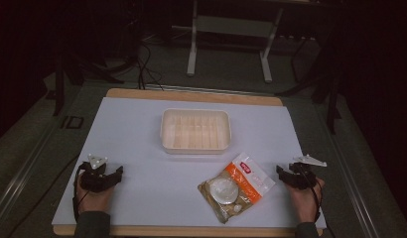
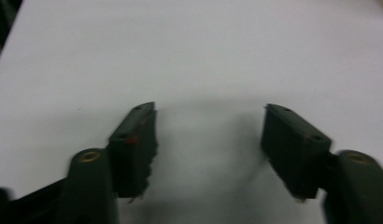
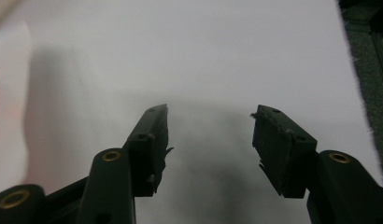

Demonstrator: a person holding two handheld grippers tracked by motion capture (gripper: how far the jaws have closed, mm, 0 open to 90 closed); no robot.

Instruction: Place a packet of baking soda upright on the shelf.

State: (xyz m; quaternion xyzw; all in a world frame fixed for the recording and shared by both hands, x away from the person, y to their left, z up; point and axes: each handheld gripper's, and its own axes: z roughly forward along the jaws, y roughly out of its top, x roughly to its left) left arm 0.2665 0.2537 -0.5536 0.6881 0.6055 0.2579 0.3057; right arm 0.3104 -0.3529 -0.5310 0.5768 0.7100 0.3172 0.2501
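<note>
At the near edge of the table, two black two-jaw grippers are held, one in each hand. The left gripper (image 1: pixel 117 173) is seen at the near left corner of the white table cover (image 1: pixel 142 139), resting low over it, with its jaws pointed toward the middle of the table. In the left gripper view (image 2: pixel 210 126) its jaws are spread wide and only the bare white surface is seen between them. The right gripper (image 1: pixel 281 171) is held at the near right side, and its jaws are pointed to the left, toward a packet. In the right gripper view (image 3: pixel 209 123) these jaws are also parted, with nothing between them.

Just beside the right gripper, but apart from it, a clear plastic food packet with an orange and white label (image 1: pixel 236 187) is laid flat on the cover. Its long axis is set on a diagonal: the labelled end is pointed to the far right, and the clear end, where a round white piece is seen, is pointed to the near left.

Farther off, near the middle of the table, a cream rectangular plastic tray (image 1: pixel 195 147) is placed, with its long side running left to right. Its inside is seen bare.
</note>
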